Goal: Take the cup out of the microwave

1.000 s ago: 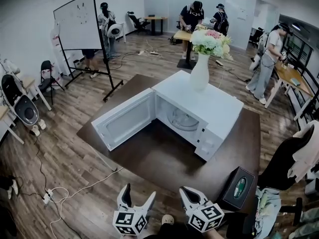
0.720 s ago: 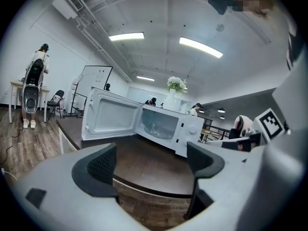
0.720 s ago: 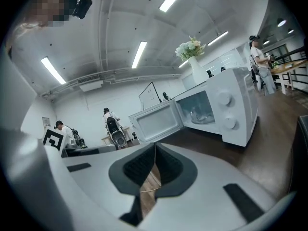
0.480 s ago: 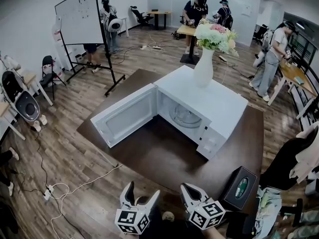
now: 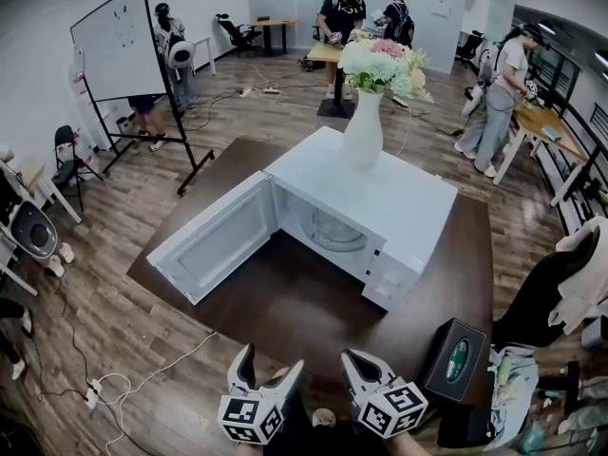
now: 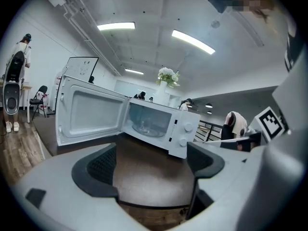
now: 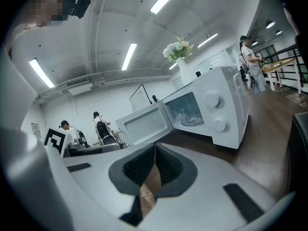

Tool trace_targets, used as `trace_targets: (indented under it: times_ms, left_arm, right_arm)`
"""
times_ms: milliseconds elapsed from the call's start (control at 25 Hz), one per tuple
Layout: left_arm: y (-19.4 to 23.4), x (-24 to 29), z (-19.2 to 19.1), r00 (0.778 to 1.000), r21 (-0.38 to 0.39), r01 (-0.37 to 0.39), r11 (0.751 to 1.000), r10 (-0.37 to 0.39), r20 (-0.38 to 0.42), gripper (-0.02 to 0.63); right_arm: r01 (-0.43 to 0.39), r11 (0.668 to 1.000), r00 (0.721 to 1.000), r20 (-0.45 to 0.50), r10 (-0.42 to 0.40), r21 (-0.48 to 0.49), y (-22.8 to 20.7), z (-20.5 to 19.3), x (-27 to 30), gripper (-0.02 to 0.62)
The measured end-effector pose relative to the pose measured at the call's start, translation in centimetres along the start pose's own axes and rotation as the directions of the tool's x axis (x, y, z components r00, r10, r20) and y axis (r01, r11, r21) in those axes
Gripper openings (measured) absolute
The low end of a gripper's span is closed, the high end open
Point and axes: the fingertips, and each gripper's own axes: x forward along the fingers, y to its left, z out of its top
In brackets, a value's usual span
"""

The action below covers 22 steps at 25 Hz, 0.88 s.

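Observation:
The white microwave (image 5: 380, 207) stands on the dark brown table (image 5: 285, 307) with its door (image 5: 209, 240) swung wide open to the left. Inside, a clear glassy shape (image 7: 188, 114) sits on the turntable (image 5: 332, 231); I cannot tell its outline from the plate. My left gripper (image 5: 266, 370) hovers at the table's near edge, open and holding nothing, and faces the cavity (image 6: 147, 121). My right gripper (image 5: 361, 367) is beside it, shut with nothing between its pads (image 7: 166, 167). Both are well short of the microwave.
A white vase of flowers (image 5: 365, 122) stands on the microwave's top. A black tissue box (image 5: 454, 359) lies at the table's near right corner. A chair with clothes (image 5: 560, 288) is to the right, a whiteboard (image 5: 119, 41) far left, and people work at desks behind.
The head view has swung slightly, so the microwave sits a little further left in the picture. Both grippers stay low at the near edge, with jaws unchanged.

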Motion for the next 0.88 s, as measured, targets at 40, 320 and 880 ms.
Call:
trace_targets:
  times_ms: [40,320,880]
  left_arm:
    - [0.2,0.7,0.3,1.000,0.004,0.011,1.000,-0.011,-0.004,0.436]
    - [2.3,5.8,2.4,0.995,0.020,0.089,0.996,-0.088,-0.042,0.436]
    - [5.8,16.0,6.7,0.955,0.084,0.288,0.954,-0.280,-0.100,0.437]
  right_arm:
    - [0.008,1.000,1.000,0.002,-0.008,0.004,-0.3,0.2,0.4,-0.005]
    - [0.083,0.996,0.996,0.012,-0.084,0.031,-2.3,2.3,4.1,-0.005]
    - [0.278,0.959,0.957,0.067,-0.281,0.048,-5.5,6.3,9.8,-0.005]
